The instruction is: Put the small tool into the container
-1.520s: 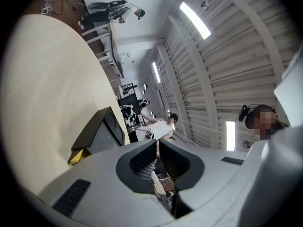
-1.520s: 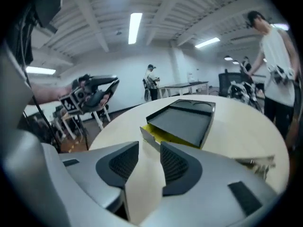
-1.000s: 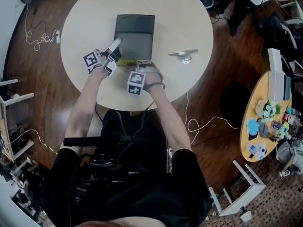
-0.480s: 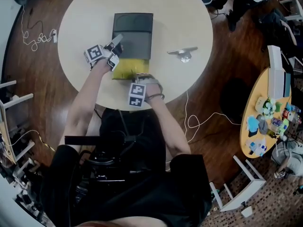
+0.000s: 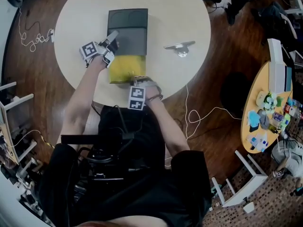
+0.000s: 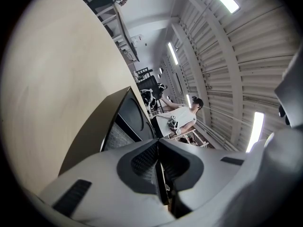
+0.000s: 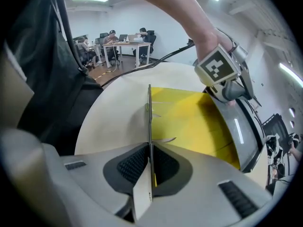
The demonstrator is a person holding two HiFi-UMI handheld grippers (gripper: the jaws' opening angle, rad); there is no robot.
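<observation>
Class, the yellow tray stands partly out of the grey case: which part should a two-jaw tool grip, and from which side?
Grip the yellow tray by its thin upright front wall, coming down from the person's side. That sheet suits a pinch; the floor lies flat on the table, the far end sits inside the grey case. The right tool, jaws just closed further, pinches it so.

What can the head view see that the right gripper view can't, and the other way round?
Only the head view shows the small silver tool lying on the round table, right of the gray case. Only the right gripper view shows the right claw shut on the yellow tray's thin flap, its jaws having just been closing on it, and people at desks behind. Both show the tray pulled partway out of the case and the left claw at the case's side.
</observation>
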